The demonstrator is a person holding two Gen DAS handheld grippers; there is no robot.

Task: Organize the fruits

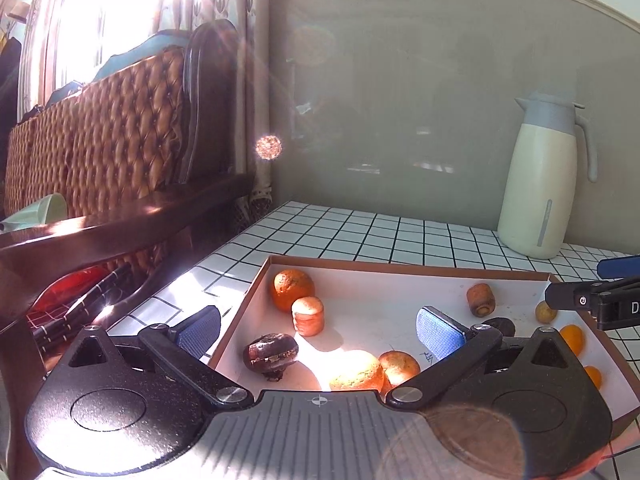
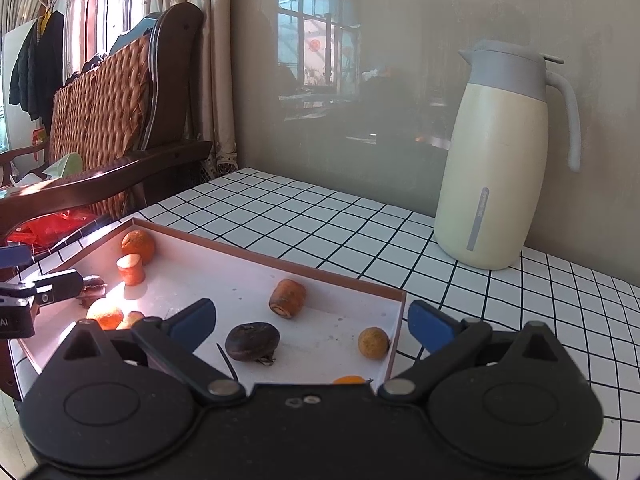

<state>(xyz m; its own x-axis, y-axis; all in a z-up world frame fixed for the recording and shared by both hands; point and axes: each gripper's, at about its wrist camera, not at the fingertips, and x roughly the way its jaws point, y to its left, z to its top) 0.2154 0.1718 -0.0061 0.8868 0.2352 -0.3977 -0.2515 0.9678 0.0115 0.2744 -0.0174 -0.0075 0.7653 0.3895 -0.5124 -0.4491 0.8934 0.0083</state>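
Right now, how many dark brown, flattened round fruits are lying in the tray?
2. One dark fruit lies near the tray's left side, between the left tool's fingers. The other lies before the right tool. More may be hidden.

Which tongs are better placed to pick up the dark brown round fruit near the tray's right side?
Right tongs: open, with the dark brown round fruit just ahead, nearly between the fingers.

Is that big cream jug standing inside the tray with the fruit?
No, the cream jug stands on the checked tabletop, well beyond the tray.
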